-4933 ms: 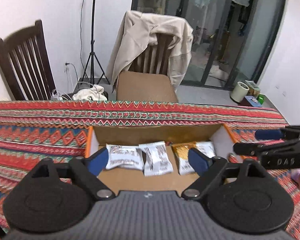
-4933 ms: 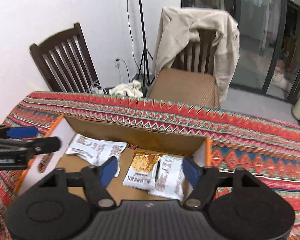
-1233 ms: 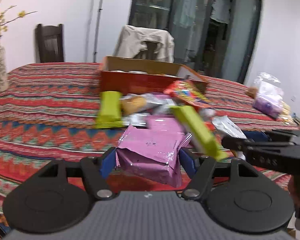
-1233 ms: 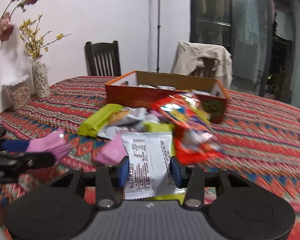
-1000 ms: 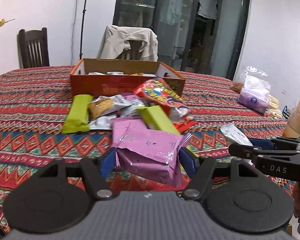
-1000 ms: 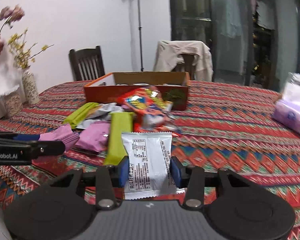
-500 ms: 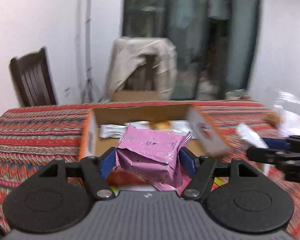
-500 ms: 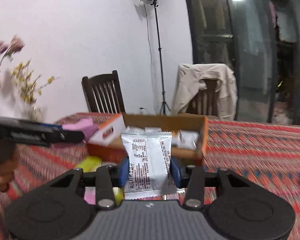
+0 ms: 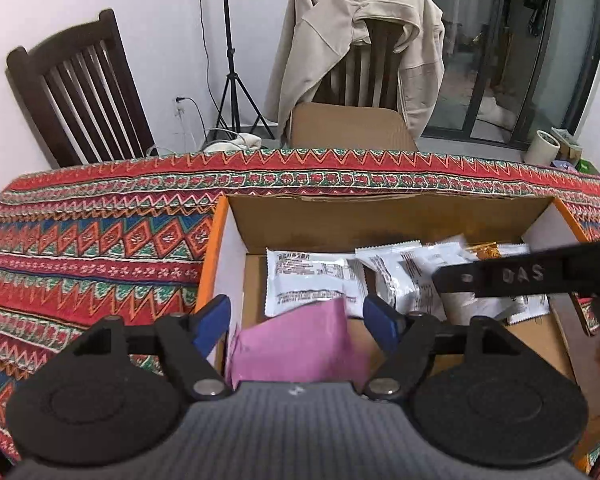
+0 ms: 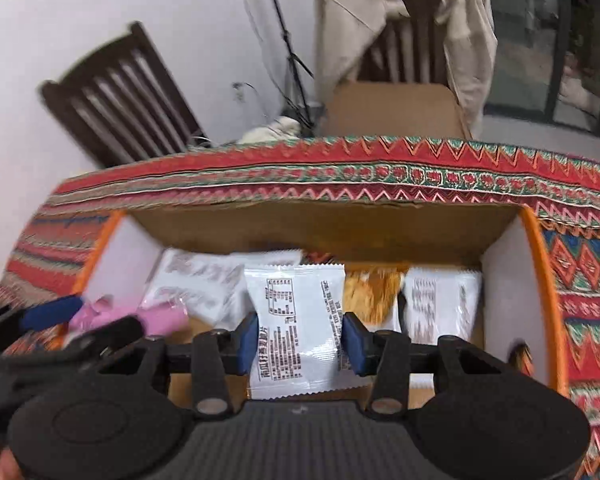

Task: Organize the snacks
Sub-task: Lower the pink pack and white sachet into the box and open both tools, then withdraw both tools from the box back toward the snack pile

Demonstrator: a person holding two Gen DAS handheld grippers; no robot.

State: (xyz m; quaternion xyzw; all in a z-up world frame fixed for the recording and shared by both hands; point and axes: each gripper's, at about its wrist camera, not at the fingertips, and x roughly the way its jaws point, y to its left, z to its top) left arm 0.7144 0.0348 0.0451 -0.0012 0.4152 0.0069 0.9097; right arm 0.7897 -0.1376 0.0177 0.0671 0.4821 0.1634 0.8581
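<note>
Desk (image 9: pixel 92 240), covered with a red zigzag-patterned cloth, carrying an open cardboard box (image 9: pixel 380 216) with orange edges. Behind it stand a dark slatted chair (image 9: pixel 80 92) and a second chair draped with a beige jacket (image 9: pixel 356 36). On the box floor lie several white snack packets (image 9: pixel 312 280) and one golden packet (image 10: pixel 374 292).

Left tongs (image 9: pixel 296 318) over the near left part of the box: jaws just opening, set apart, the pink snack bag (image 9: pixel 300 348) between them with a gap at each pad.

Right tongs (image 10: pixel 300 338) over the box middle: jaws just opening, a white printed packet (image 10: pixel 296 320) between them; whether the pads still press it cannot be told.
</note>
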